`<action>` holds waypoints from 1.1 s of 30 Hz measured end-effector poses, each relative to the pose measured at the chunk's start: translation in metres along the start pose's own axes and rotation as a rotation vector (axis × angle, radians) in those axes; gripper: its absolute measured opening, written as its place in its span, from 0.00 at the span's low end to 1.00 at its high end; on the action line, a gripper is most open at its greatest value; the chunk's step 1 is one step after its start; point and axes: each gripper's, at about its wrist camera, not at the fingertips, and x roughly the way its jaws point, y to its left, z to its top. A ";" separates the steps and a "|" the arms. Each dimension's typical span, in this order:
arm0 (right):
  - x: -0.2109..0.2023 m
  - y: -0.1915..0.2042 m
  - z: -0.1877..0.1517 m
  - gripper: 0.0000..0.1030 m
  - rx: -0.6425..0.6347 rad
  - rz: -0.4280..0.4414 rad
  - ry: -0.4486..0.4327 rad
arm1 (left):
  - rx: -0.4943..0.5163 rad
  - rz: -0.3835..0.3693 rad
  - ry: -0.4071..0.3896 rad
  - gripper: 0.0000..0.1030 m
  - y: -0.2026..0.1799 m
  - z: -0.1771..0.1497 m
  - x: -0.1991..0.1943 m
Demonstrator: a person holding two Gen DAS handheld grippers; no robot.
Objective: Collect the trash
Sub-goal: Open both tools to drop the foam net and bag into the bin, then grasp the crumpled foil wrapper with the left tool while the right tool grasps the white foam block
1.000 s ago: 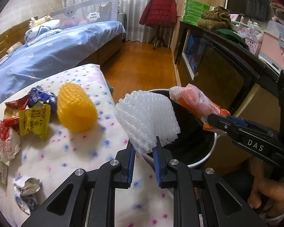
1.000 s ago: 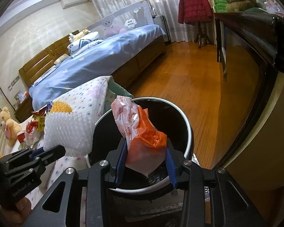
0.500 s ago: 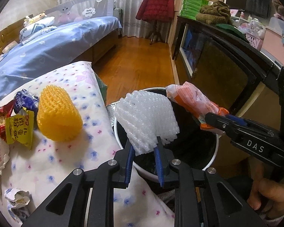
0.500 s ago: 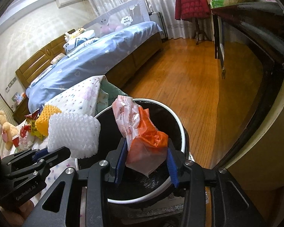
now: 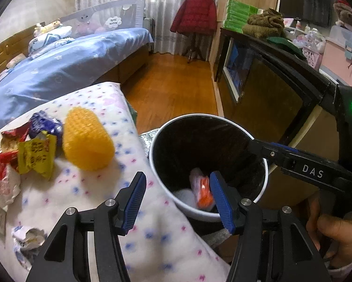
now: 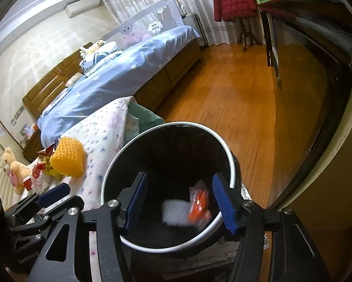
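A round black bin with a white rim [image 5: 266, 164] [image 6: 230, 155] stands beside the flowered quilt. Inside it lie a white foam net [image 6: 176, 212] [image 5: 185, 196] and an orange-and-white wrapper [image 6: 198, 199] [image 5: 203, 191]. My left gripper [image 5: 178, 202] hangs over the bin's near left rim, its jaws opening with nothing between them. My right gripper [image 6: 180, 202] hovers above the bin's mouth, jaws opening and empty too. It shows from the side as the right gripper [image 5: 281, 155] in the left wrist view. A yellow foam net [image 5: 86, 138] [image 6: 69, 156] and several snack wrappers [image 5: 35, 152] lie on the quilt.
The flowered quilt [image 5: 152, 223] covers a low surface left of the bin. A bed with a blue cover [image 6: 129, 70] lies behind it. A dark cabinet [image 5: 269, 75] runs along the right. Wooden floor [image 6: 222, 94] stretches beyond the bin. A crumpled paper scrap [image 5: 28, 237] lies near the quilt's edge.
Both grippers opened. The white foam net left the left gripper and the orange wrapper left the right gripper; both now lie inside the bin.
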 end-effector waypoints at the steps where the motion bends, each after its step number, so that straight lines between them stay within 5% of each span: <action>1: -0.002 0.002 -0.002 0.65 0.001 0.004 -0.003 | -0.005 0.001 -0.006 0.55 0.002 -0.003 -0.005; 15: -0.018 0.055 -0.034 0.73 -0.042 0.076 -0.007 | -0.038 0.094 -0.085 0.59 0.023 -0.053 -0.080; 33: -0.014 0.134 -0.071 0.75 -0.153 0.185 0.052 | -0.231 0.214 -0.127 0.59 0.087 -0.116 -0.170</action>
